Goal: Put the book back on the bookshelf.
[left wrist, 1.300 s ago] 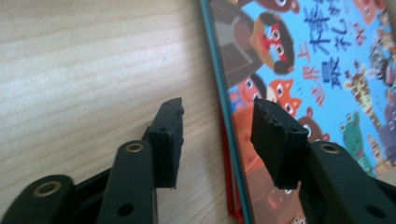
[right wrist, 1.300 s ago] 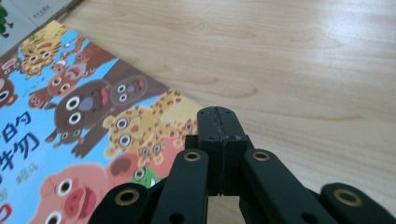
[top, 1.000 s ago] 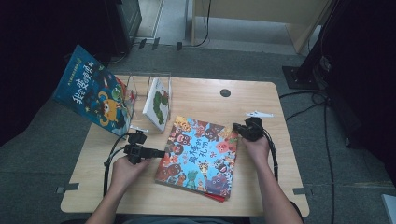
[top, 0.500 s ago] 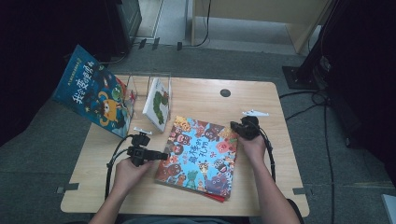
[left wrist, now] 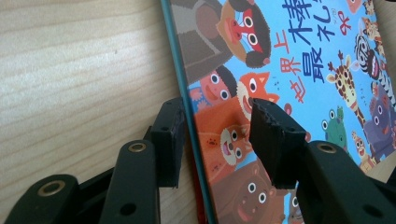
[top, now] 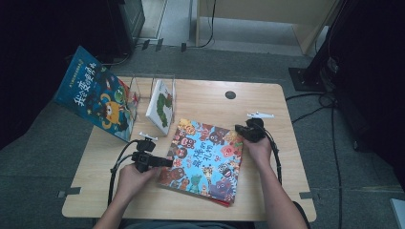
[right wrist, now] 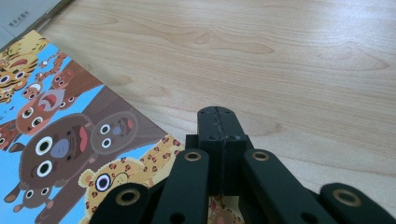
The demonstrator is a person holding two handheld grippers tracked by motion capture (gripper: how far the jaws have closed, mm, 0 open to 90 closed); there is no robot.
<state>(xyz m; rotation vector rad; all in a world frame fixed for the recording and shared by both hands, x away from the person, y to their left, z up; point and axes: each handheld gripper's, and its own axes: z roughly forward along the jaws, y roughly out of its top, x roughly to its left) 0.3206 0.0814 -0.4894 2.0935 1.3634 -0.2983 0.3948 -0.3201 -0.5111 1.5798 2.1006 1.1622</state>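
A colourful animal picture book [top: 205,160] lies flat in the middle of the table. My left gripper [top: 167,162] sits at the book's left edge. In the left gripper view the book [left wrist: 280,70] has its edge between the jaws of the left gripper [left wrist: 219,116]. One pad is beside the spine and the other over the cover, with a gap showing. These jaws have just been closing. My right gripper [top: 238,129] is at the book's upper right corner. In the right gripper view the right gripper [right wrist: 218,114] is shut with nothing in it, its tips over the corner of the book [right wrist: 56,140].
A blue book [top: 95,100] leans off the table's left rear corner. A clear stand holds a white caterpillar book [top: 161,105] upright behind the left hand. A red book [top: 224,202] peeks out beneath the picture book. A round hole [top: 230,95] marks the table's back.
My left gripper has edged right onto the picture book's left edge. The right gripper has shifted slightly left at the corner.
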